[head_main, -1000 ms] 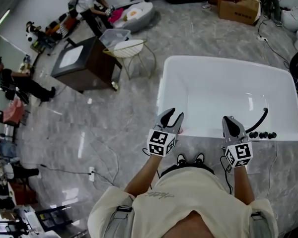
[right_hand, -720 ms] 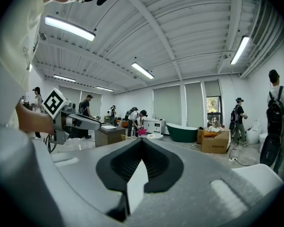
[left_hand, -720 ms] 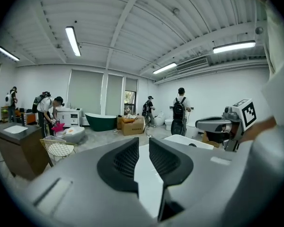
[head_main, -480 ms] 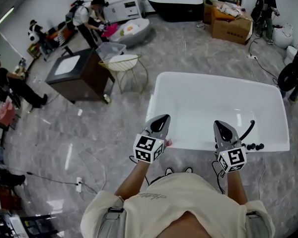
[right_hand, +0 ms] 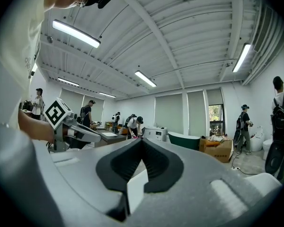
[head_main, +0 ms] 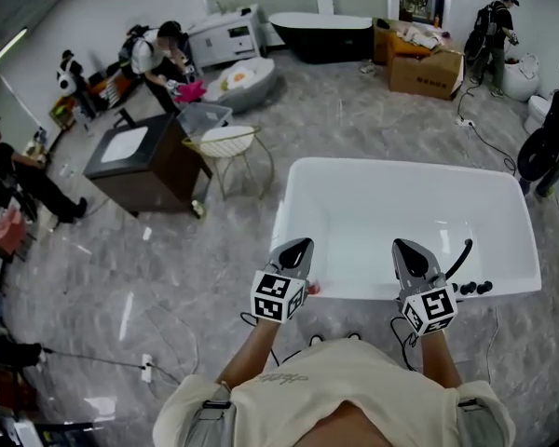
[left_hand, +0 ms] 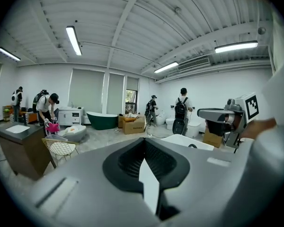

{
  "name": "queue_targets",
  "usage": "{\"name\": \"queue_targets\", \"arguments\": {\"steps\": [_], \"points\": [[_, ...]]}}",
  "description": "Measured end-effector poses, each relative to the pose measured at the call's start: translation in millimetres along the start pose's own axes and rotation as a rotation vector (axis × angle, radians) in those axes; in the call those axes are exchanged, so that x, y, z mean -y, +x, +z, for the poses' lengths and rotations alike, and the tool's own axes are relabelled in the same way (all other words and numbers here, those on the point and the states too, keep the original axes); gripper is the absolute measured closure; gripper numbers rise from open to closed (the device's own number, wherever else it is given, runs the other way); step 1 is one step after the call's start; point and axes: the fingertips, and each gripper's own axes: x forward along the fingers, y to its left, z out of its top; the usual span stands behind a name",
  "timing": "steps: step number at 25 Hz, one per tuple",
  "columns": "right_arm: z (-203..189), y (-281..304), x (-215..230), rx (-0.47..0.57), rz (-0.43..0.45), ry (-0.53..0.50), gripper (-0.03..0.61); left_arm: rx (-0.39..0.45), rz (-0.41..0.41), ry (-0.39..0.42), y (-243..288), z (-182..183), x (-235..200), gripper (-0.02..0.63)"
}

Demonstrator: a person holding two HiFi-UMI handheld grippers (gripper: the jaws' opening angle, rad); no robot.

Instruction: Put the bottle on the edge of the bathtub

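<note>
The person stands at the near side of a white tub (head_main: 402,166) with both grippers held up over its near rim, side by side and well apart. The left gripper (head_main: 297,244) has its jaws closed tip to tip with nothing between them, and it points across the room toward the far wall. The right gripper (head_main: 406,248) also has its jaws together and empty. No bottle is in either gripper. A small pink object (head_main: 314,289) lies on the tub's near rim, just right of the left gripper's marker cube. It is too small to tell whether it is the bottle. A black tap (head_main: 462,252) curves up at the tub's near right corner, with 3 black knobs (head_main: 475,288) just beside it on the rim. Left of the tub stand a white wire chair (head_main: 226,143) and a dark cabinet (head_main: 135,161) on the grey marble floor (head_main: 168,250). At the far wall are a black tub (head_main: 321,31) and a cardboard box (head_main: 427,69), and several people stand around the room's edges.
</note>
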Motion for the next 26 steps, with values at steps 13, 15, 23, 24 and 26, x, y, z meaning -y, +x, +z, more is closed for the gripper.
{"name": "queue_targets", "arguments": {"steps": [13,15,23,24,26], "points": [[3.0,1.1,-8.5,0.000,0.030,0.014,0.578,0.008,0.030,-0.039,5.8,-0.5,-13.4,0.595],[0.8,3.6,-6.8,-0.006,0.033,0.014,0.578,0.006,0.027,-0.047,10.1,-2.1,-14.3,0.595],[2.6,10.4,10.9,-0.008,0.042,0.040,0.578,-0.003,0.024,-0.049,26.7,6.0,-9.0,0.595],[2.9,12.9,13.8,-0.006,0.045,0.040,0.578,-0.003,0.027,-0.048,29.1,7.2,-10.2,0.595],[3.4,18.2,19.5,-0.001,0.050,0.040,0.578,-0.004,0.034,-0.046,33.4,9.4,-12.9,0.595]]}}
